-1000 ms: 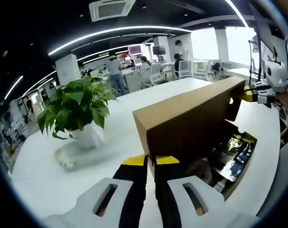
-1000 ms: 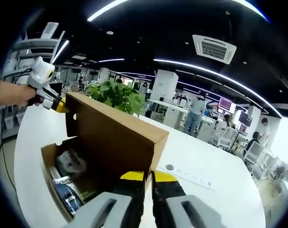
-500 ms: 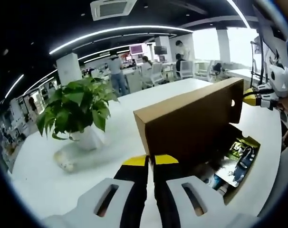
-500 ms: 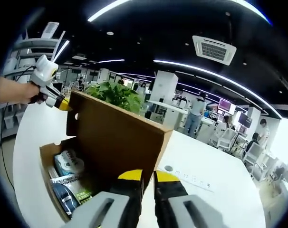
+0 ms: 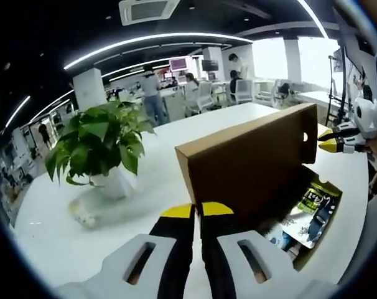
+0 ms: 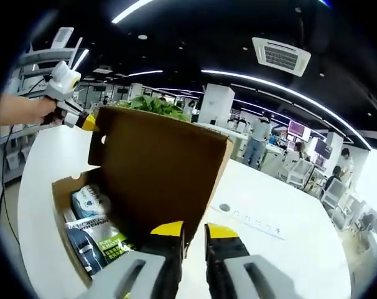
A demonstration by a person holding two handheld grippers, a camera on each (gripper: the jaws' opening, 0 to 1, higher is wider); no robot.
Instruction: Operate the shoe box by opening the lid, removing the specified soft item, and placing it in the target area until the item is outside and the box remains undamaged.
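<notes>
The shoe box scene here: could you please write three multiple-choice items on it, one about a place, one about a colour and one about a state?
1. Where does the potted plant stand?
A. on the white table
B. inside the shoe box
C. on the floor

2. What colour are the gripper jaw tips?
A. red
B. yellow
C. green

3. How is the lid?
A. shut flat
B. torn off
C. raised

Answers: 1 A, its pot rests on the tabletop beside the box; 2 B, yellow tips show in both views; 3 C, it stands up, with packets visible inside.
</notes>
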